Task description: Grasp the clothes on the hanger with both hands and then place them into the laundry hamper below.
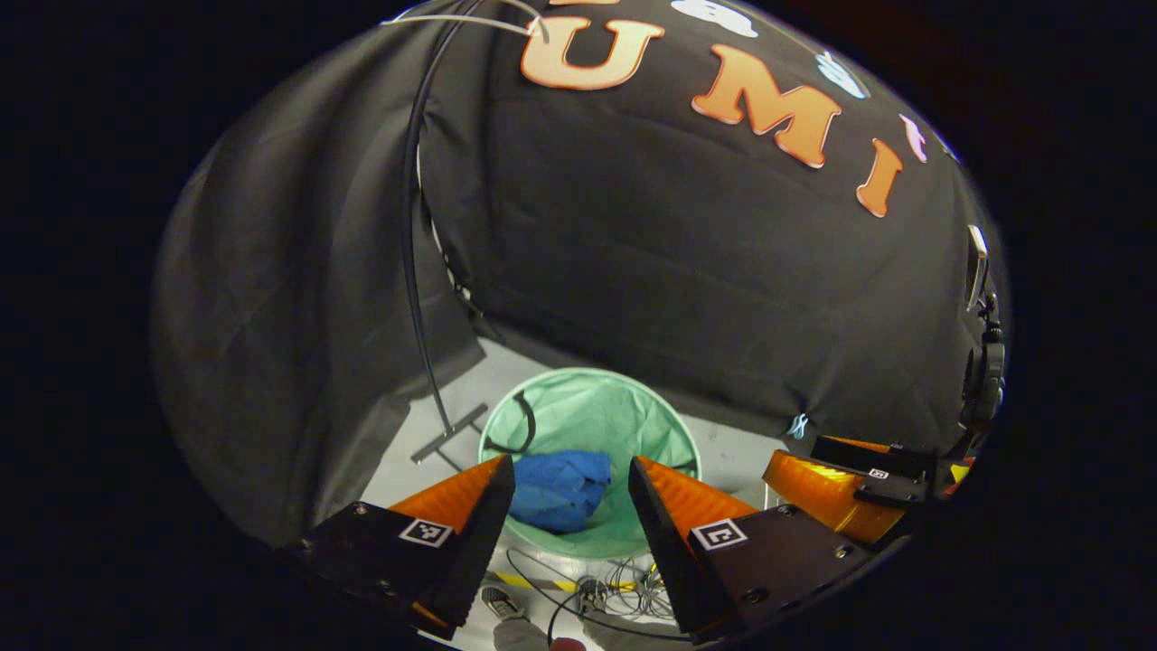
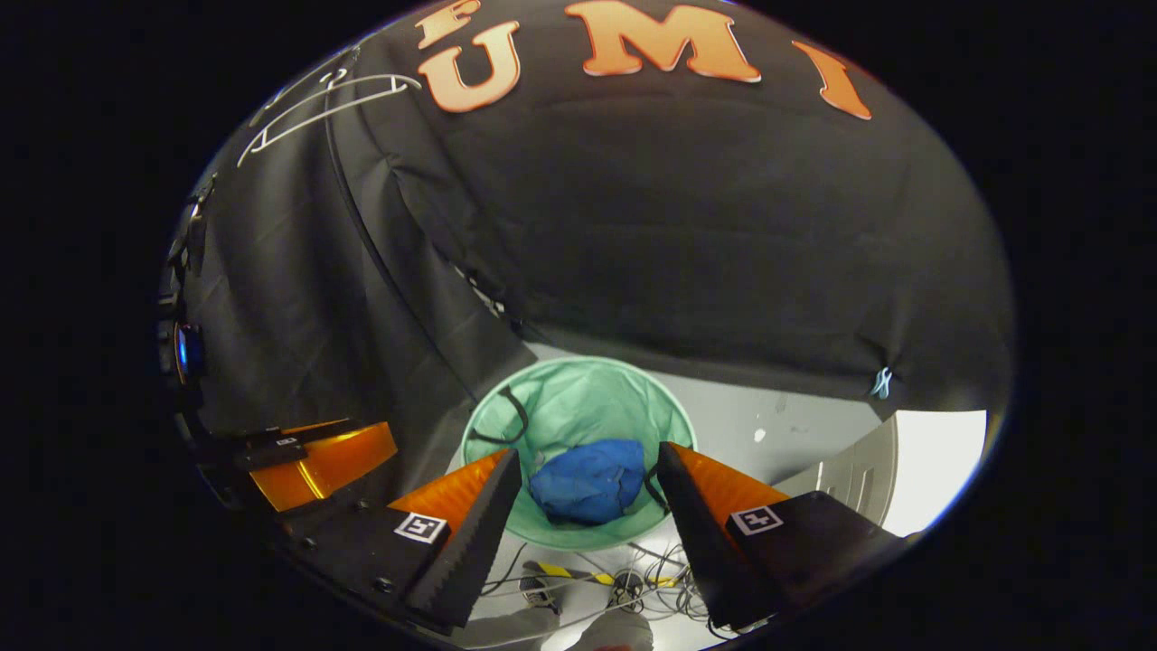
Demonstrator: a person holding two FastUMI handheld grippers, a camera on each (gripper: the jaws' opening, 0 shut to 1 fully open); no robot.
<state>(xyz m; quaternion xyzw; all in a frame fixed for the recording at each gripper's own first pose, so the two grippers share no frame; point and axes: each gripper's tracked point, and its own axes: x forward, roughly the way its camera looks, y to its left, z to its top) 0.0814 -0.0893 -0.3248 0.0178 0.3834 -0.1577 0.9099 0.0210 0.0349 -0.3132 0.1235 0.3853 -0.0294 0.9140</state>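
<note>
The blue clothes [image 1: 560, 488] lie bunched in the green laundry hamper [image 1: 592, 407] on the floor, toward its near wall, at twelve o'clock from both tongs and well below them. The left tongs [image 1: 571, 506] and right tongs [image 2: 587, 502] stand apart and hold nothing. The bundle has no clear long axis; neither hand looks nearer. The placing appears done.
</note>
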